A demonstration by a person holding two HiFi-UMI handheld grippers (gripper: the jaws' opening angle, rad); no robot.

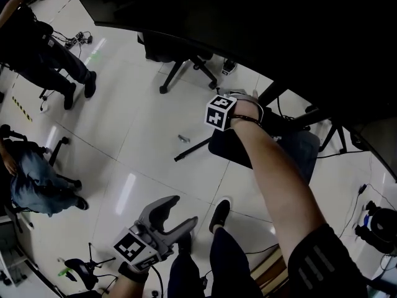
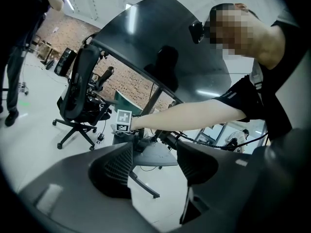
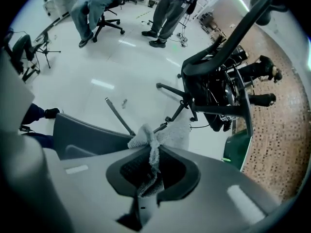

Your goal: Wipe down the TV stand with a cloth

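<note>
Cloth (image 3: 151, 141) clamped in right hand-held gripper (image 3: 151, 166) at TV stand (image 1: 226, 146); left hand-held gripper (image 1: 183, 210) gapes above white floor (image 1: 142, 123).

Reading the head view as a clock face, the TV stand's base (image 1: 227, 146) lies just off centre toward 3 o'clock. The right gripper (image 3: 156, 169) is above the base's 12 o'clock edge, with the cloth (image 3: 146, 138) pinched between its jaws. The left gripper (image 1: 178, 212) hangs at 6 o'clock, well apart from the base, jaws spread. An office chair (image 1: 180, 58) stands at 12. A standing person (image 1: 56, 54) is at 10, a seated person (image 1: 31, 182) at 8. The screen (image 1: 260, 23) overhangs from 12 round to 3.
</note>
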